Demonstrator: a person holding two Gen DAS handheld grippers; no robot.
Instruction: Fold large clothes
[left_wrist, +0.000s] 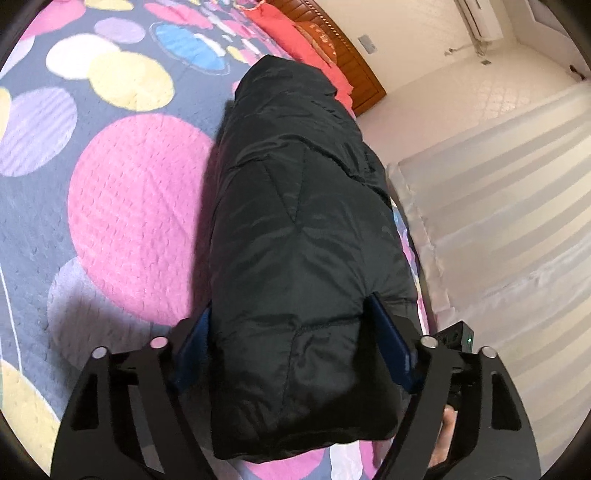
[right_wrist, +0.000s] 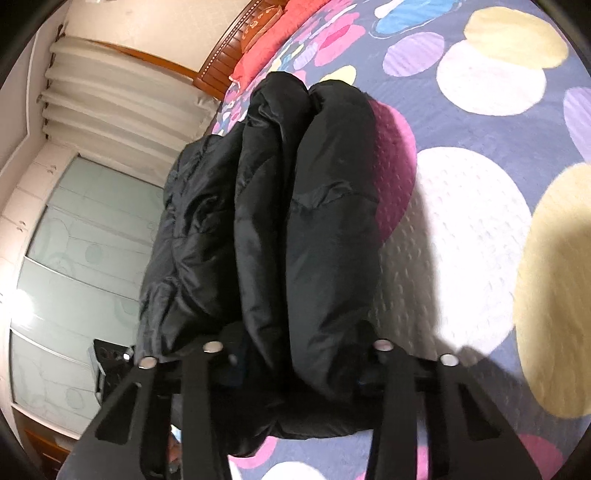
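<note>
Showing, L to R in the left wrist view: a quilted bedspread (left_wrist: 140, 206) w/ pink, yellow, lilac and white circles on a grey-blue ground; on it a folded black padded jacket (left_wrist: 295, 221), lying lengthwise near the bed's right edge; beyond that, white striped curtains (left_wrist: 517, 221). Far end: red pillow (left_wrist: 295, 33) against a brown wooden headboard (left_wrist: 354, 62). Left tool (left_wrist: 291, 317) straddles the near end of the jacket, jaws set wide, blue pads (left_wrist: 388, 332) pressed against both flanks of the bundle.

Right wrist view, L to R: pale green wardrobe doors (right_wrist: 81, 240), then the same jacket (right_wrist: 295, 206) seen as three stacked rolls at the bed edge, then bedspread (right_wrist: 480, 221). Right tool (right_wrist: 295, 354) sits at the jacket's near end, jaws narrower, the black fabric bunched between them; pads hidden by cloth, so contact appears as a grip but fingertips can't be seen.
</note>
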